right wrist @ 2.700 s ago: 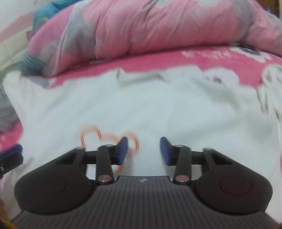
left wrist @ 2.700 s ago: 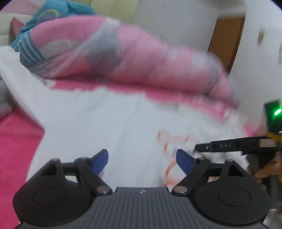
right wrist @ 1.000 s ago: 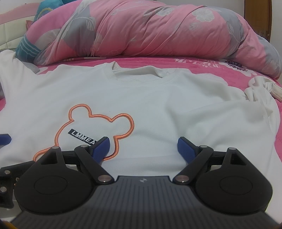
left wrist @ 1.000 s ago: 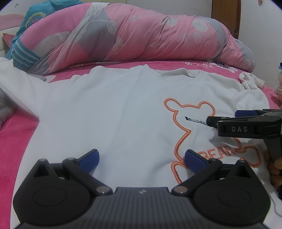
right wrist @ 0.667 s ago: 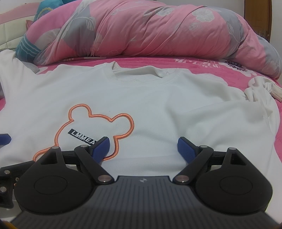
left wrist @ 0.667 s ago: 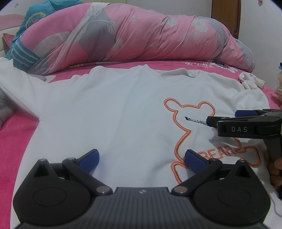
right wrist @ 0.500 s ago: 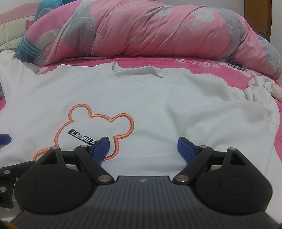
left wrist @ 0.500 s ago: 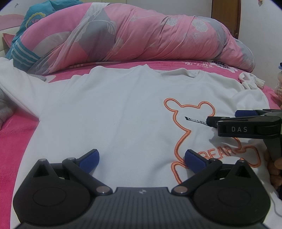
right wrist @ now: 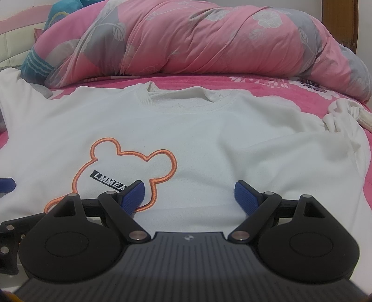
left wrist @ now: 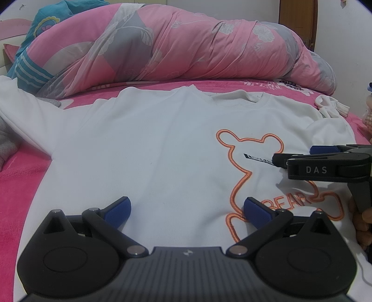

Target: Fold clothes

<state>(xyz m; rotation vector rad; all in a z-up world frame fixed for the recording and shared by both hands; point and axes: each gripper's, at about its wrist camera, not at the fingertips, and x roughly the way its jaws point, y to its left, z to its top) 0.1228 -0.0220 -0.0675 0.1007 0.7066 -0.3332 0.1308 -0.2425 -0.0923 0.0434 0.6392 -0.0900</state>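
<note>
A white sweatshirt [left wrist: 148, 148] [right wrist: 227, 148] with an orange bear outline [left wrist: 234, 162] [right wrist: 130, 160] lies spread face up on a pink bed, collar at the far side. My left gripper [left wrist: 186, 209] hovers open over its lower front, blue pads wide apart, nothing between them. My right gripper [right wrist: 188, 192] is open too, just right of the bear print, holding nothing. Seen from the left wrist, the right gripper [left wrist: 302, 155] juts in from the right edge above the print. One sleeve [left wrist: 18, 116] stretches left; the other sleeve [right wrist: 341, 116] is bunched at the right.
A rolled pink and grey floral duvet [left wrist: 186, 48] [right wrist: 209, 39] lies across the far side of the bed. A teal pillow [left wrist: 34, 46] is at the far left. The pink bedsheet [left wrist: 18, 192] shows left of the shirt. A wooden door [left wrist: 297, 21] stands behind.
Since the blurred frames well over two seconds ago both grippers have pulled back and settled, and their jaws stand wider. Over the last second nothing has moved.
</note>
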